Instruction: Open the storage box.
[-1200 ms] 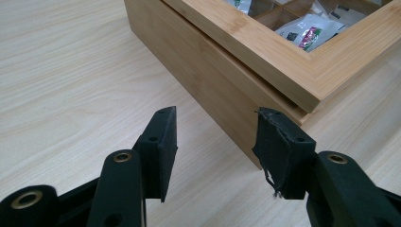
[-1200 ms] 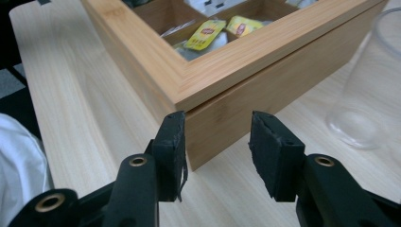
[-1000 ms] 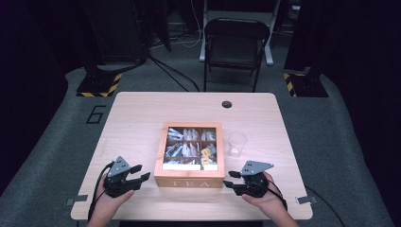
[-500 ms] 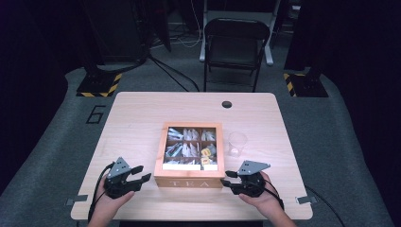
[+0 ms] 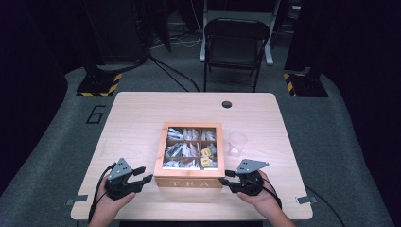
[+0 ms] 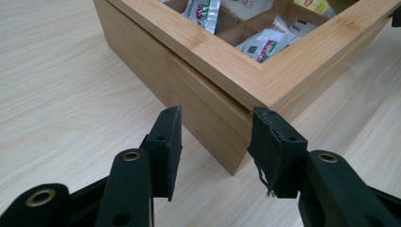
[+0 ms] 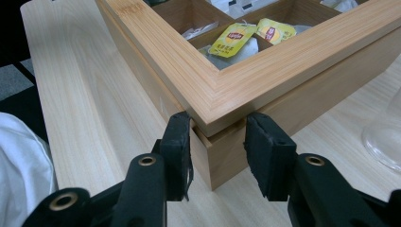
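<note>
Box (image 5: pixel 190 182): square bamboo, glass-paned lid, lettered front, mid-table near the person.
Left gripper (image 6: pixel 215 137): black jaws closing astride a front corner; pads barely touching.
Right gripper (image 7: pixel 216 137): closing astride the other corner, touching.
Cup (image 5: pixel 237 143): clear plastic, beside box.

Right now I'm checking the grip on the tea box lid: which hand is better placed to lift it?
Right. The right tool straddles the tea box's lid corner, pads at the lid edge; the left tool straddles the body below the lid.

Tea box (image 5: pixel 190 182) mid-table, cup (image 5: pixel 237 143) right, chair (image 5: pixel 235 45) behind
</note>
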Tool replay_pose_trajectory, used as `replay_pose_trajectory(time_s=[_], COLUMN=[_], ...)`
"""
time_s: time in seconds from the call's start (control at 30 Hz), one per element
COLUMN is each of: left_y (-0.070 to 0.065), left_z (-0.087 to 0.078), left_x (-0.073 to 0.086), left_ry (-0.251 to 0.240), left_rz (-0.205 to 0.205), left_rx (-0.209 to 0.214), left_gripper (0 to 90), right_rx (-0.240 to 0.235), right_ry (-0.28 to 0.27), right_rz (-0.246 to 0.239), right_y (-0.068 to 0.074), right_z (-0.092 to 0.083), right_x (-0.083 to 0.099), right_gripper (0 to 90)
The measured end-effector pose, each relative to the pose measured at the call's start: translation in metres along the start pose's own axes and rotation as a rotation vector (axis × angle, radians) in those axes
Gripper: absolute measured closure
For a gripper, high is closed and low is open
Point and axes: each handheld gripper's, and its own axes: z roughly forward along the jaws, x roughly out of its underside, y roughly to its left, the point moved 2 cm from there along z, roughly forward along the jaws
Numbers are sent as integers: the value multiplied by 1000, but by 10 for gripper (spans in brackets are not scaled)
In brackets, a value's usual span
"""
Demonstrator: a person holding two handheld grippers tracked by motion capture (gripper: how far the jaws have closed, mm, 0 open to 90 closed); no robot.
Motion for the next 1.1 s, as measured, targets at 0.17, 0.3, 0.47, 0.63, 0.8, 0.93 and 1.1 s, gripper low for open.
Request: replay_pose_trajectory(time_s=[0.17,0.3,0.47,0.63,0.8,0.93,1.1], left_y=[-2,-2,-3,-7,-12,-14,-19], left_z=[-2,-3,-3,-1,4,9,14], left_x=[-2,-2,-3,-5,-8,-11,-16], left_ry=[3,1,-8,-16,-10,-11,-6], left_rz=[6,8,3,7,23,28,28], left_rx=[9,11,14,30,38,45,59], left_gripper=[541,551,557,556,549,545,544], right_rx=[-9,-4,-11,-9,-12,-13,-13], right_ry=[-8,-23,-39,-54,-61,-65,-65], right_rz=[6,9,15,30,28,32,28], right_y=[0,0,-1,-1,-1,-1,-2], right_z=[-3,-5,-7,-10,-10,-11,-11], right_x=[-2,-5,-7,-9,-11,-11,-11], right_gripper=[608,613,616,619,621,622,623])
